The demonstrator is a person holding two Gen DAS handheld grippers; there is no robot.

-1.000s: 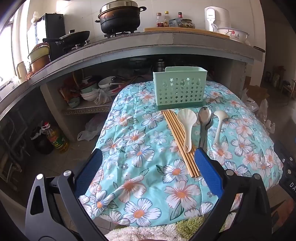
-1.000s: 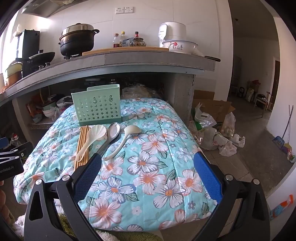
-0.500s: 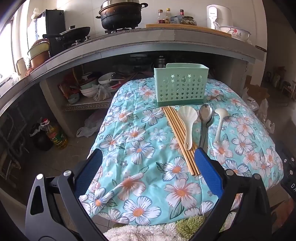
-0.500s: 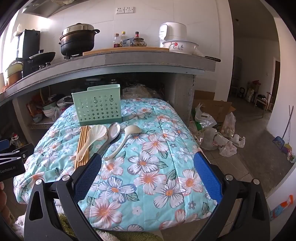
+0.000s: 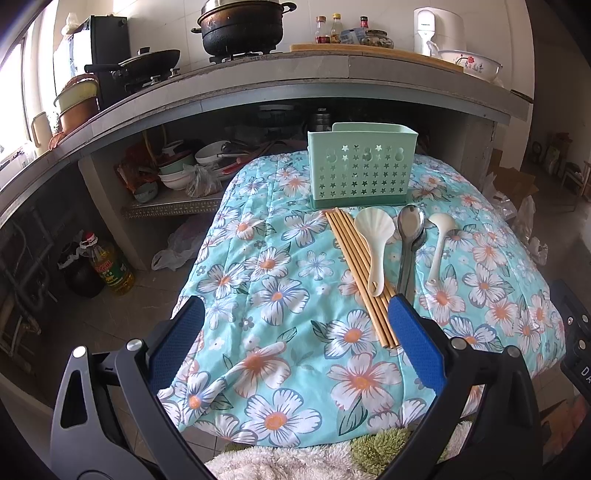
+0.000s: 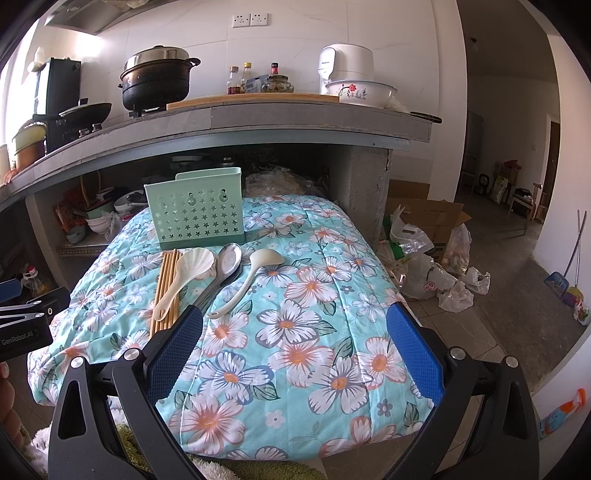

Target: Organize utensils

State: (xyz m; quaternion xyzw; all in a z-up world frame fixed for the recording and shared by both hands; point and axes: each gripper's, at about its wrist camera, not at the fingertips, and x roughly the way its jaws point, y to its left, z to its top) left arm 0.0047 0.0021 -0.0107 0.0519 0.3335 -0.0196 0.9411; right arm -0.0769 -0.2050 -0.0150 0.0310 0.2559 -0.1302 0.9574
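A mint green utensil holder (image 5: 363, 168) (image 6: 195, 209) with star holes stands upright at the far end of the flowered cloth. In front of it lie wooden chopsticks (image 5: 360, 269) (image 6: 167, 284), a cream shell-shaped spoon (image 5: 373, 236) (image 6: 186, 273), metal spoons (image 5: 409, 240) (image 6: 225, 264) and a cream ladle (image 5: 439, 243) (image 6: 251, 277). My left gripper (image 5: 295, 343) is open and empty, short of the chopsticks' near ends. My right gripper (image 6: 293, 347) is open and empty, to the right of the utensil handles.
The flowered cloth (image 5: 280, 295) (image 6: 314, 295) covers a low table. A concrete counter (image 5: 258, 85) with a black pot (image 5: 242, 27) overhangs behind. Dishes (image 5: 192, 170) fill the shelf below, an oil bottle (image 5: 109, 269) stands on the floor left, bags and boxes (image 6: 428, 251) right.
The left gripper has risen a little, so the table and holder sit lower in its view. The right gripper has barely moved. Both stay open.
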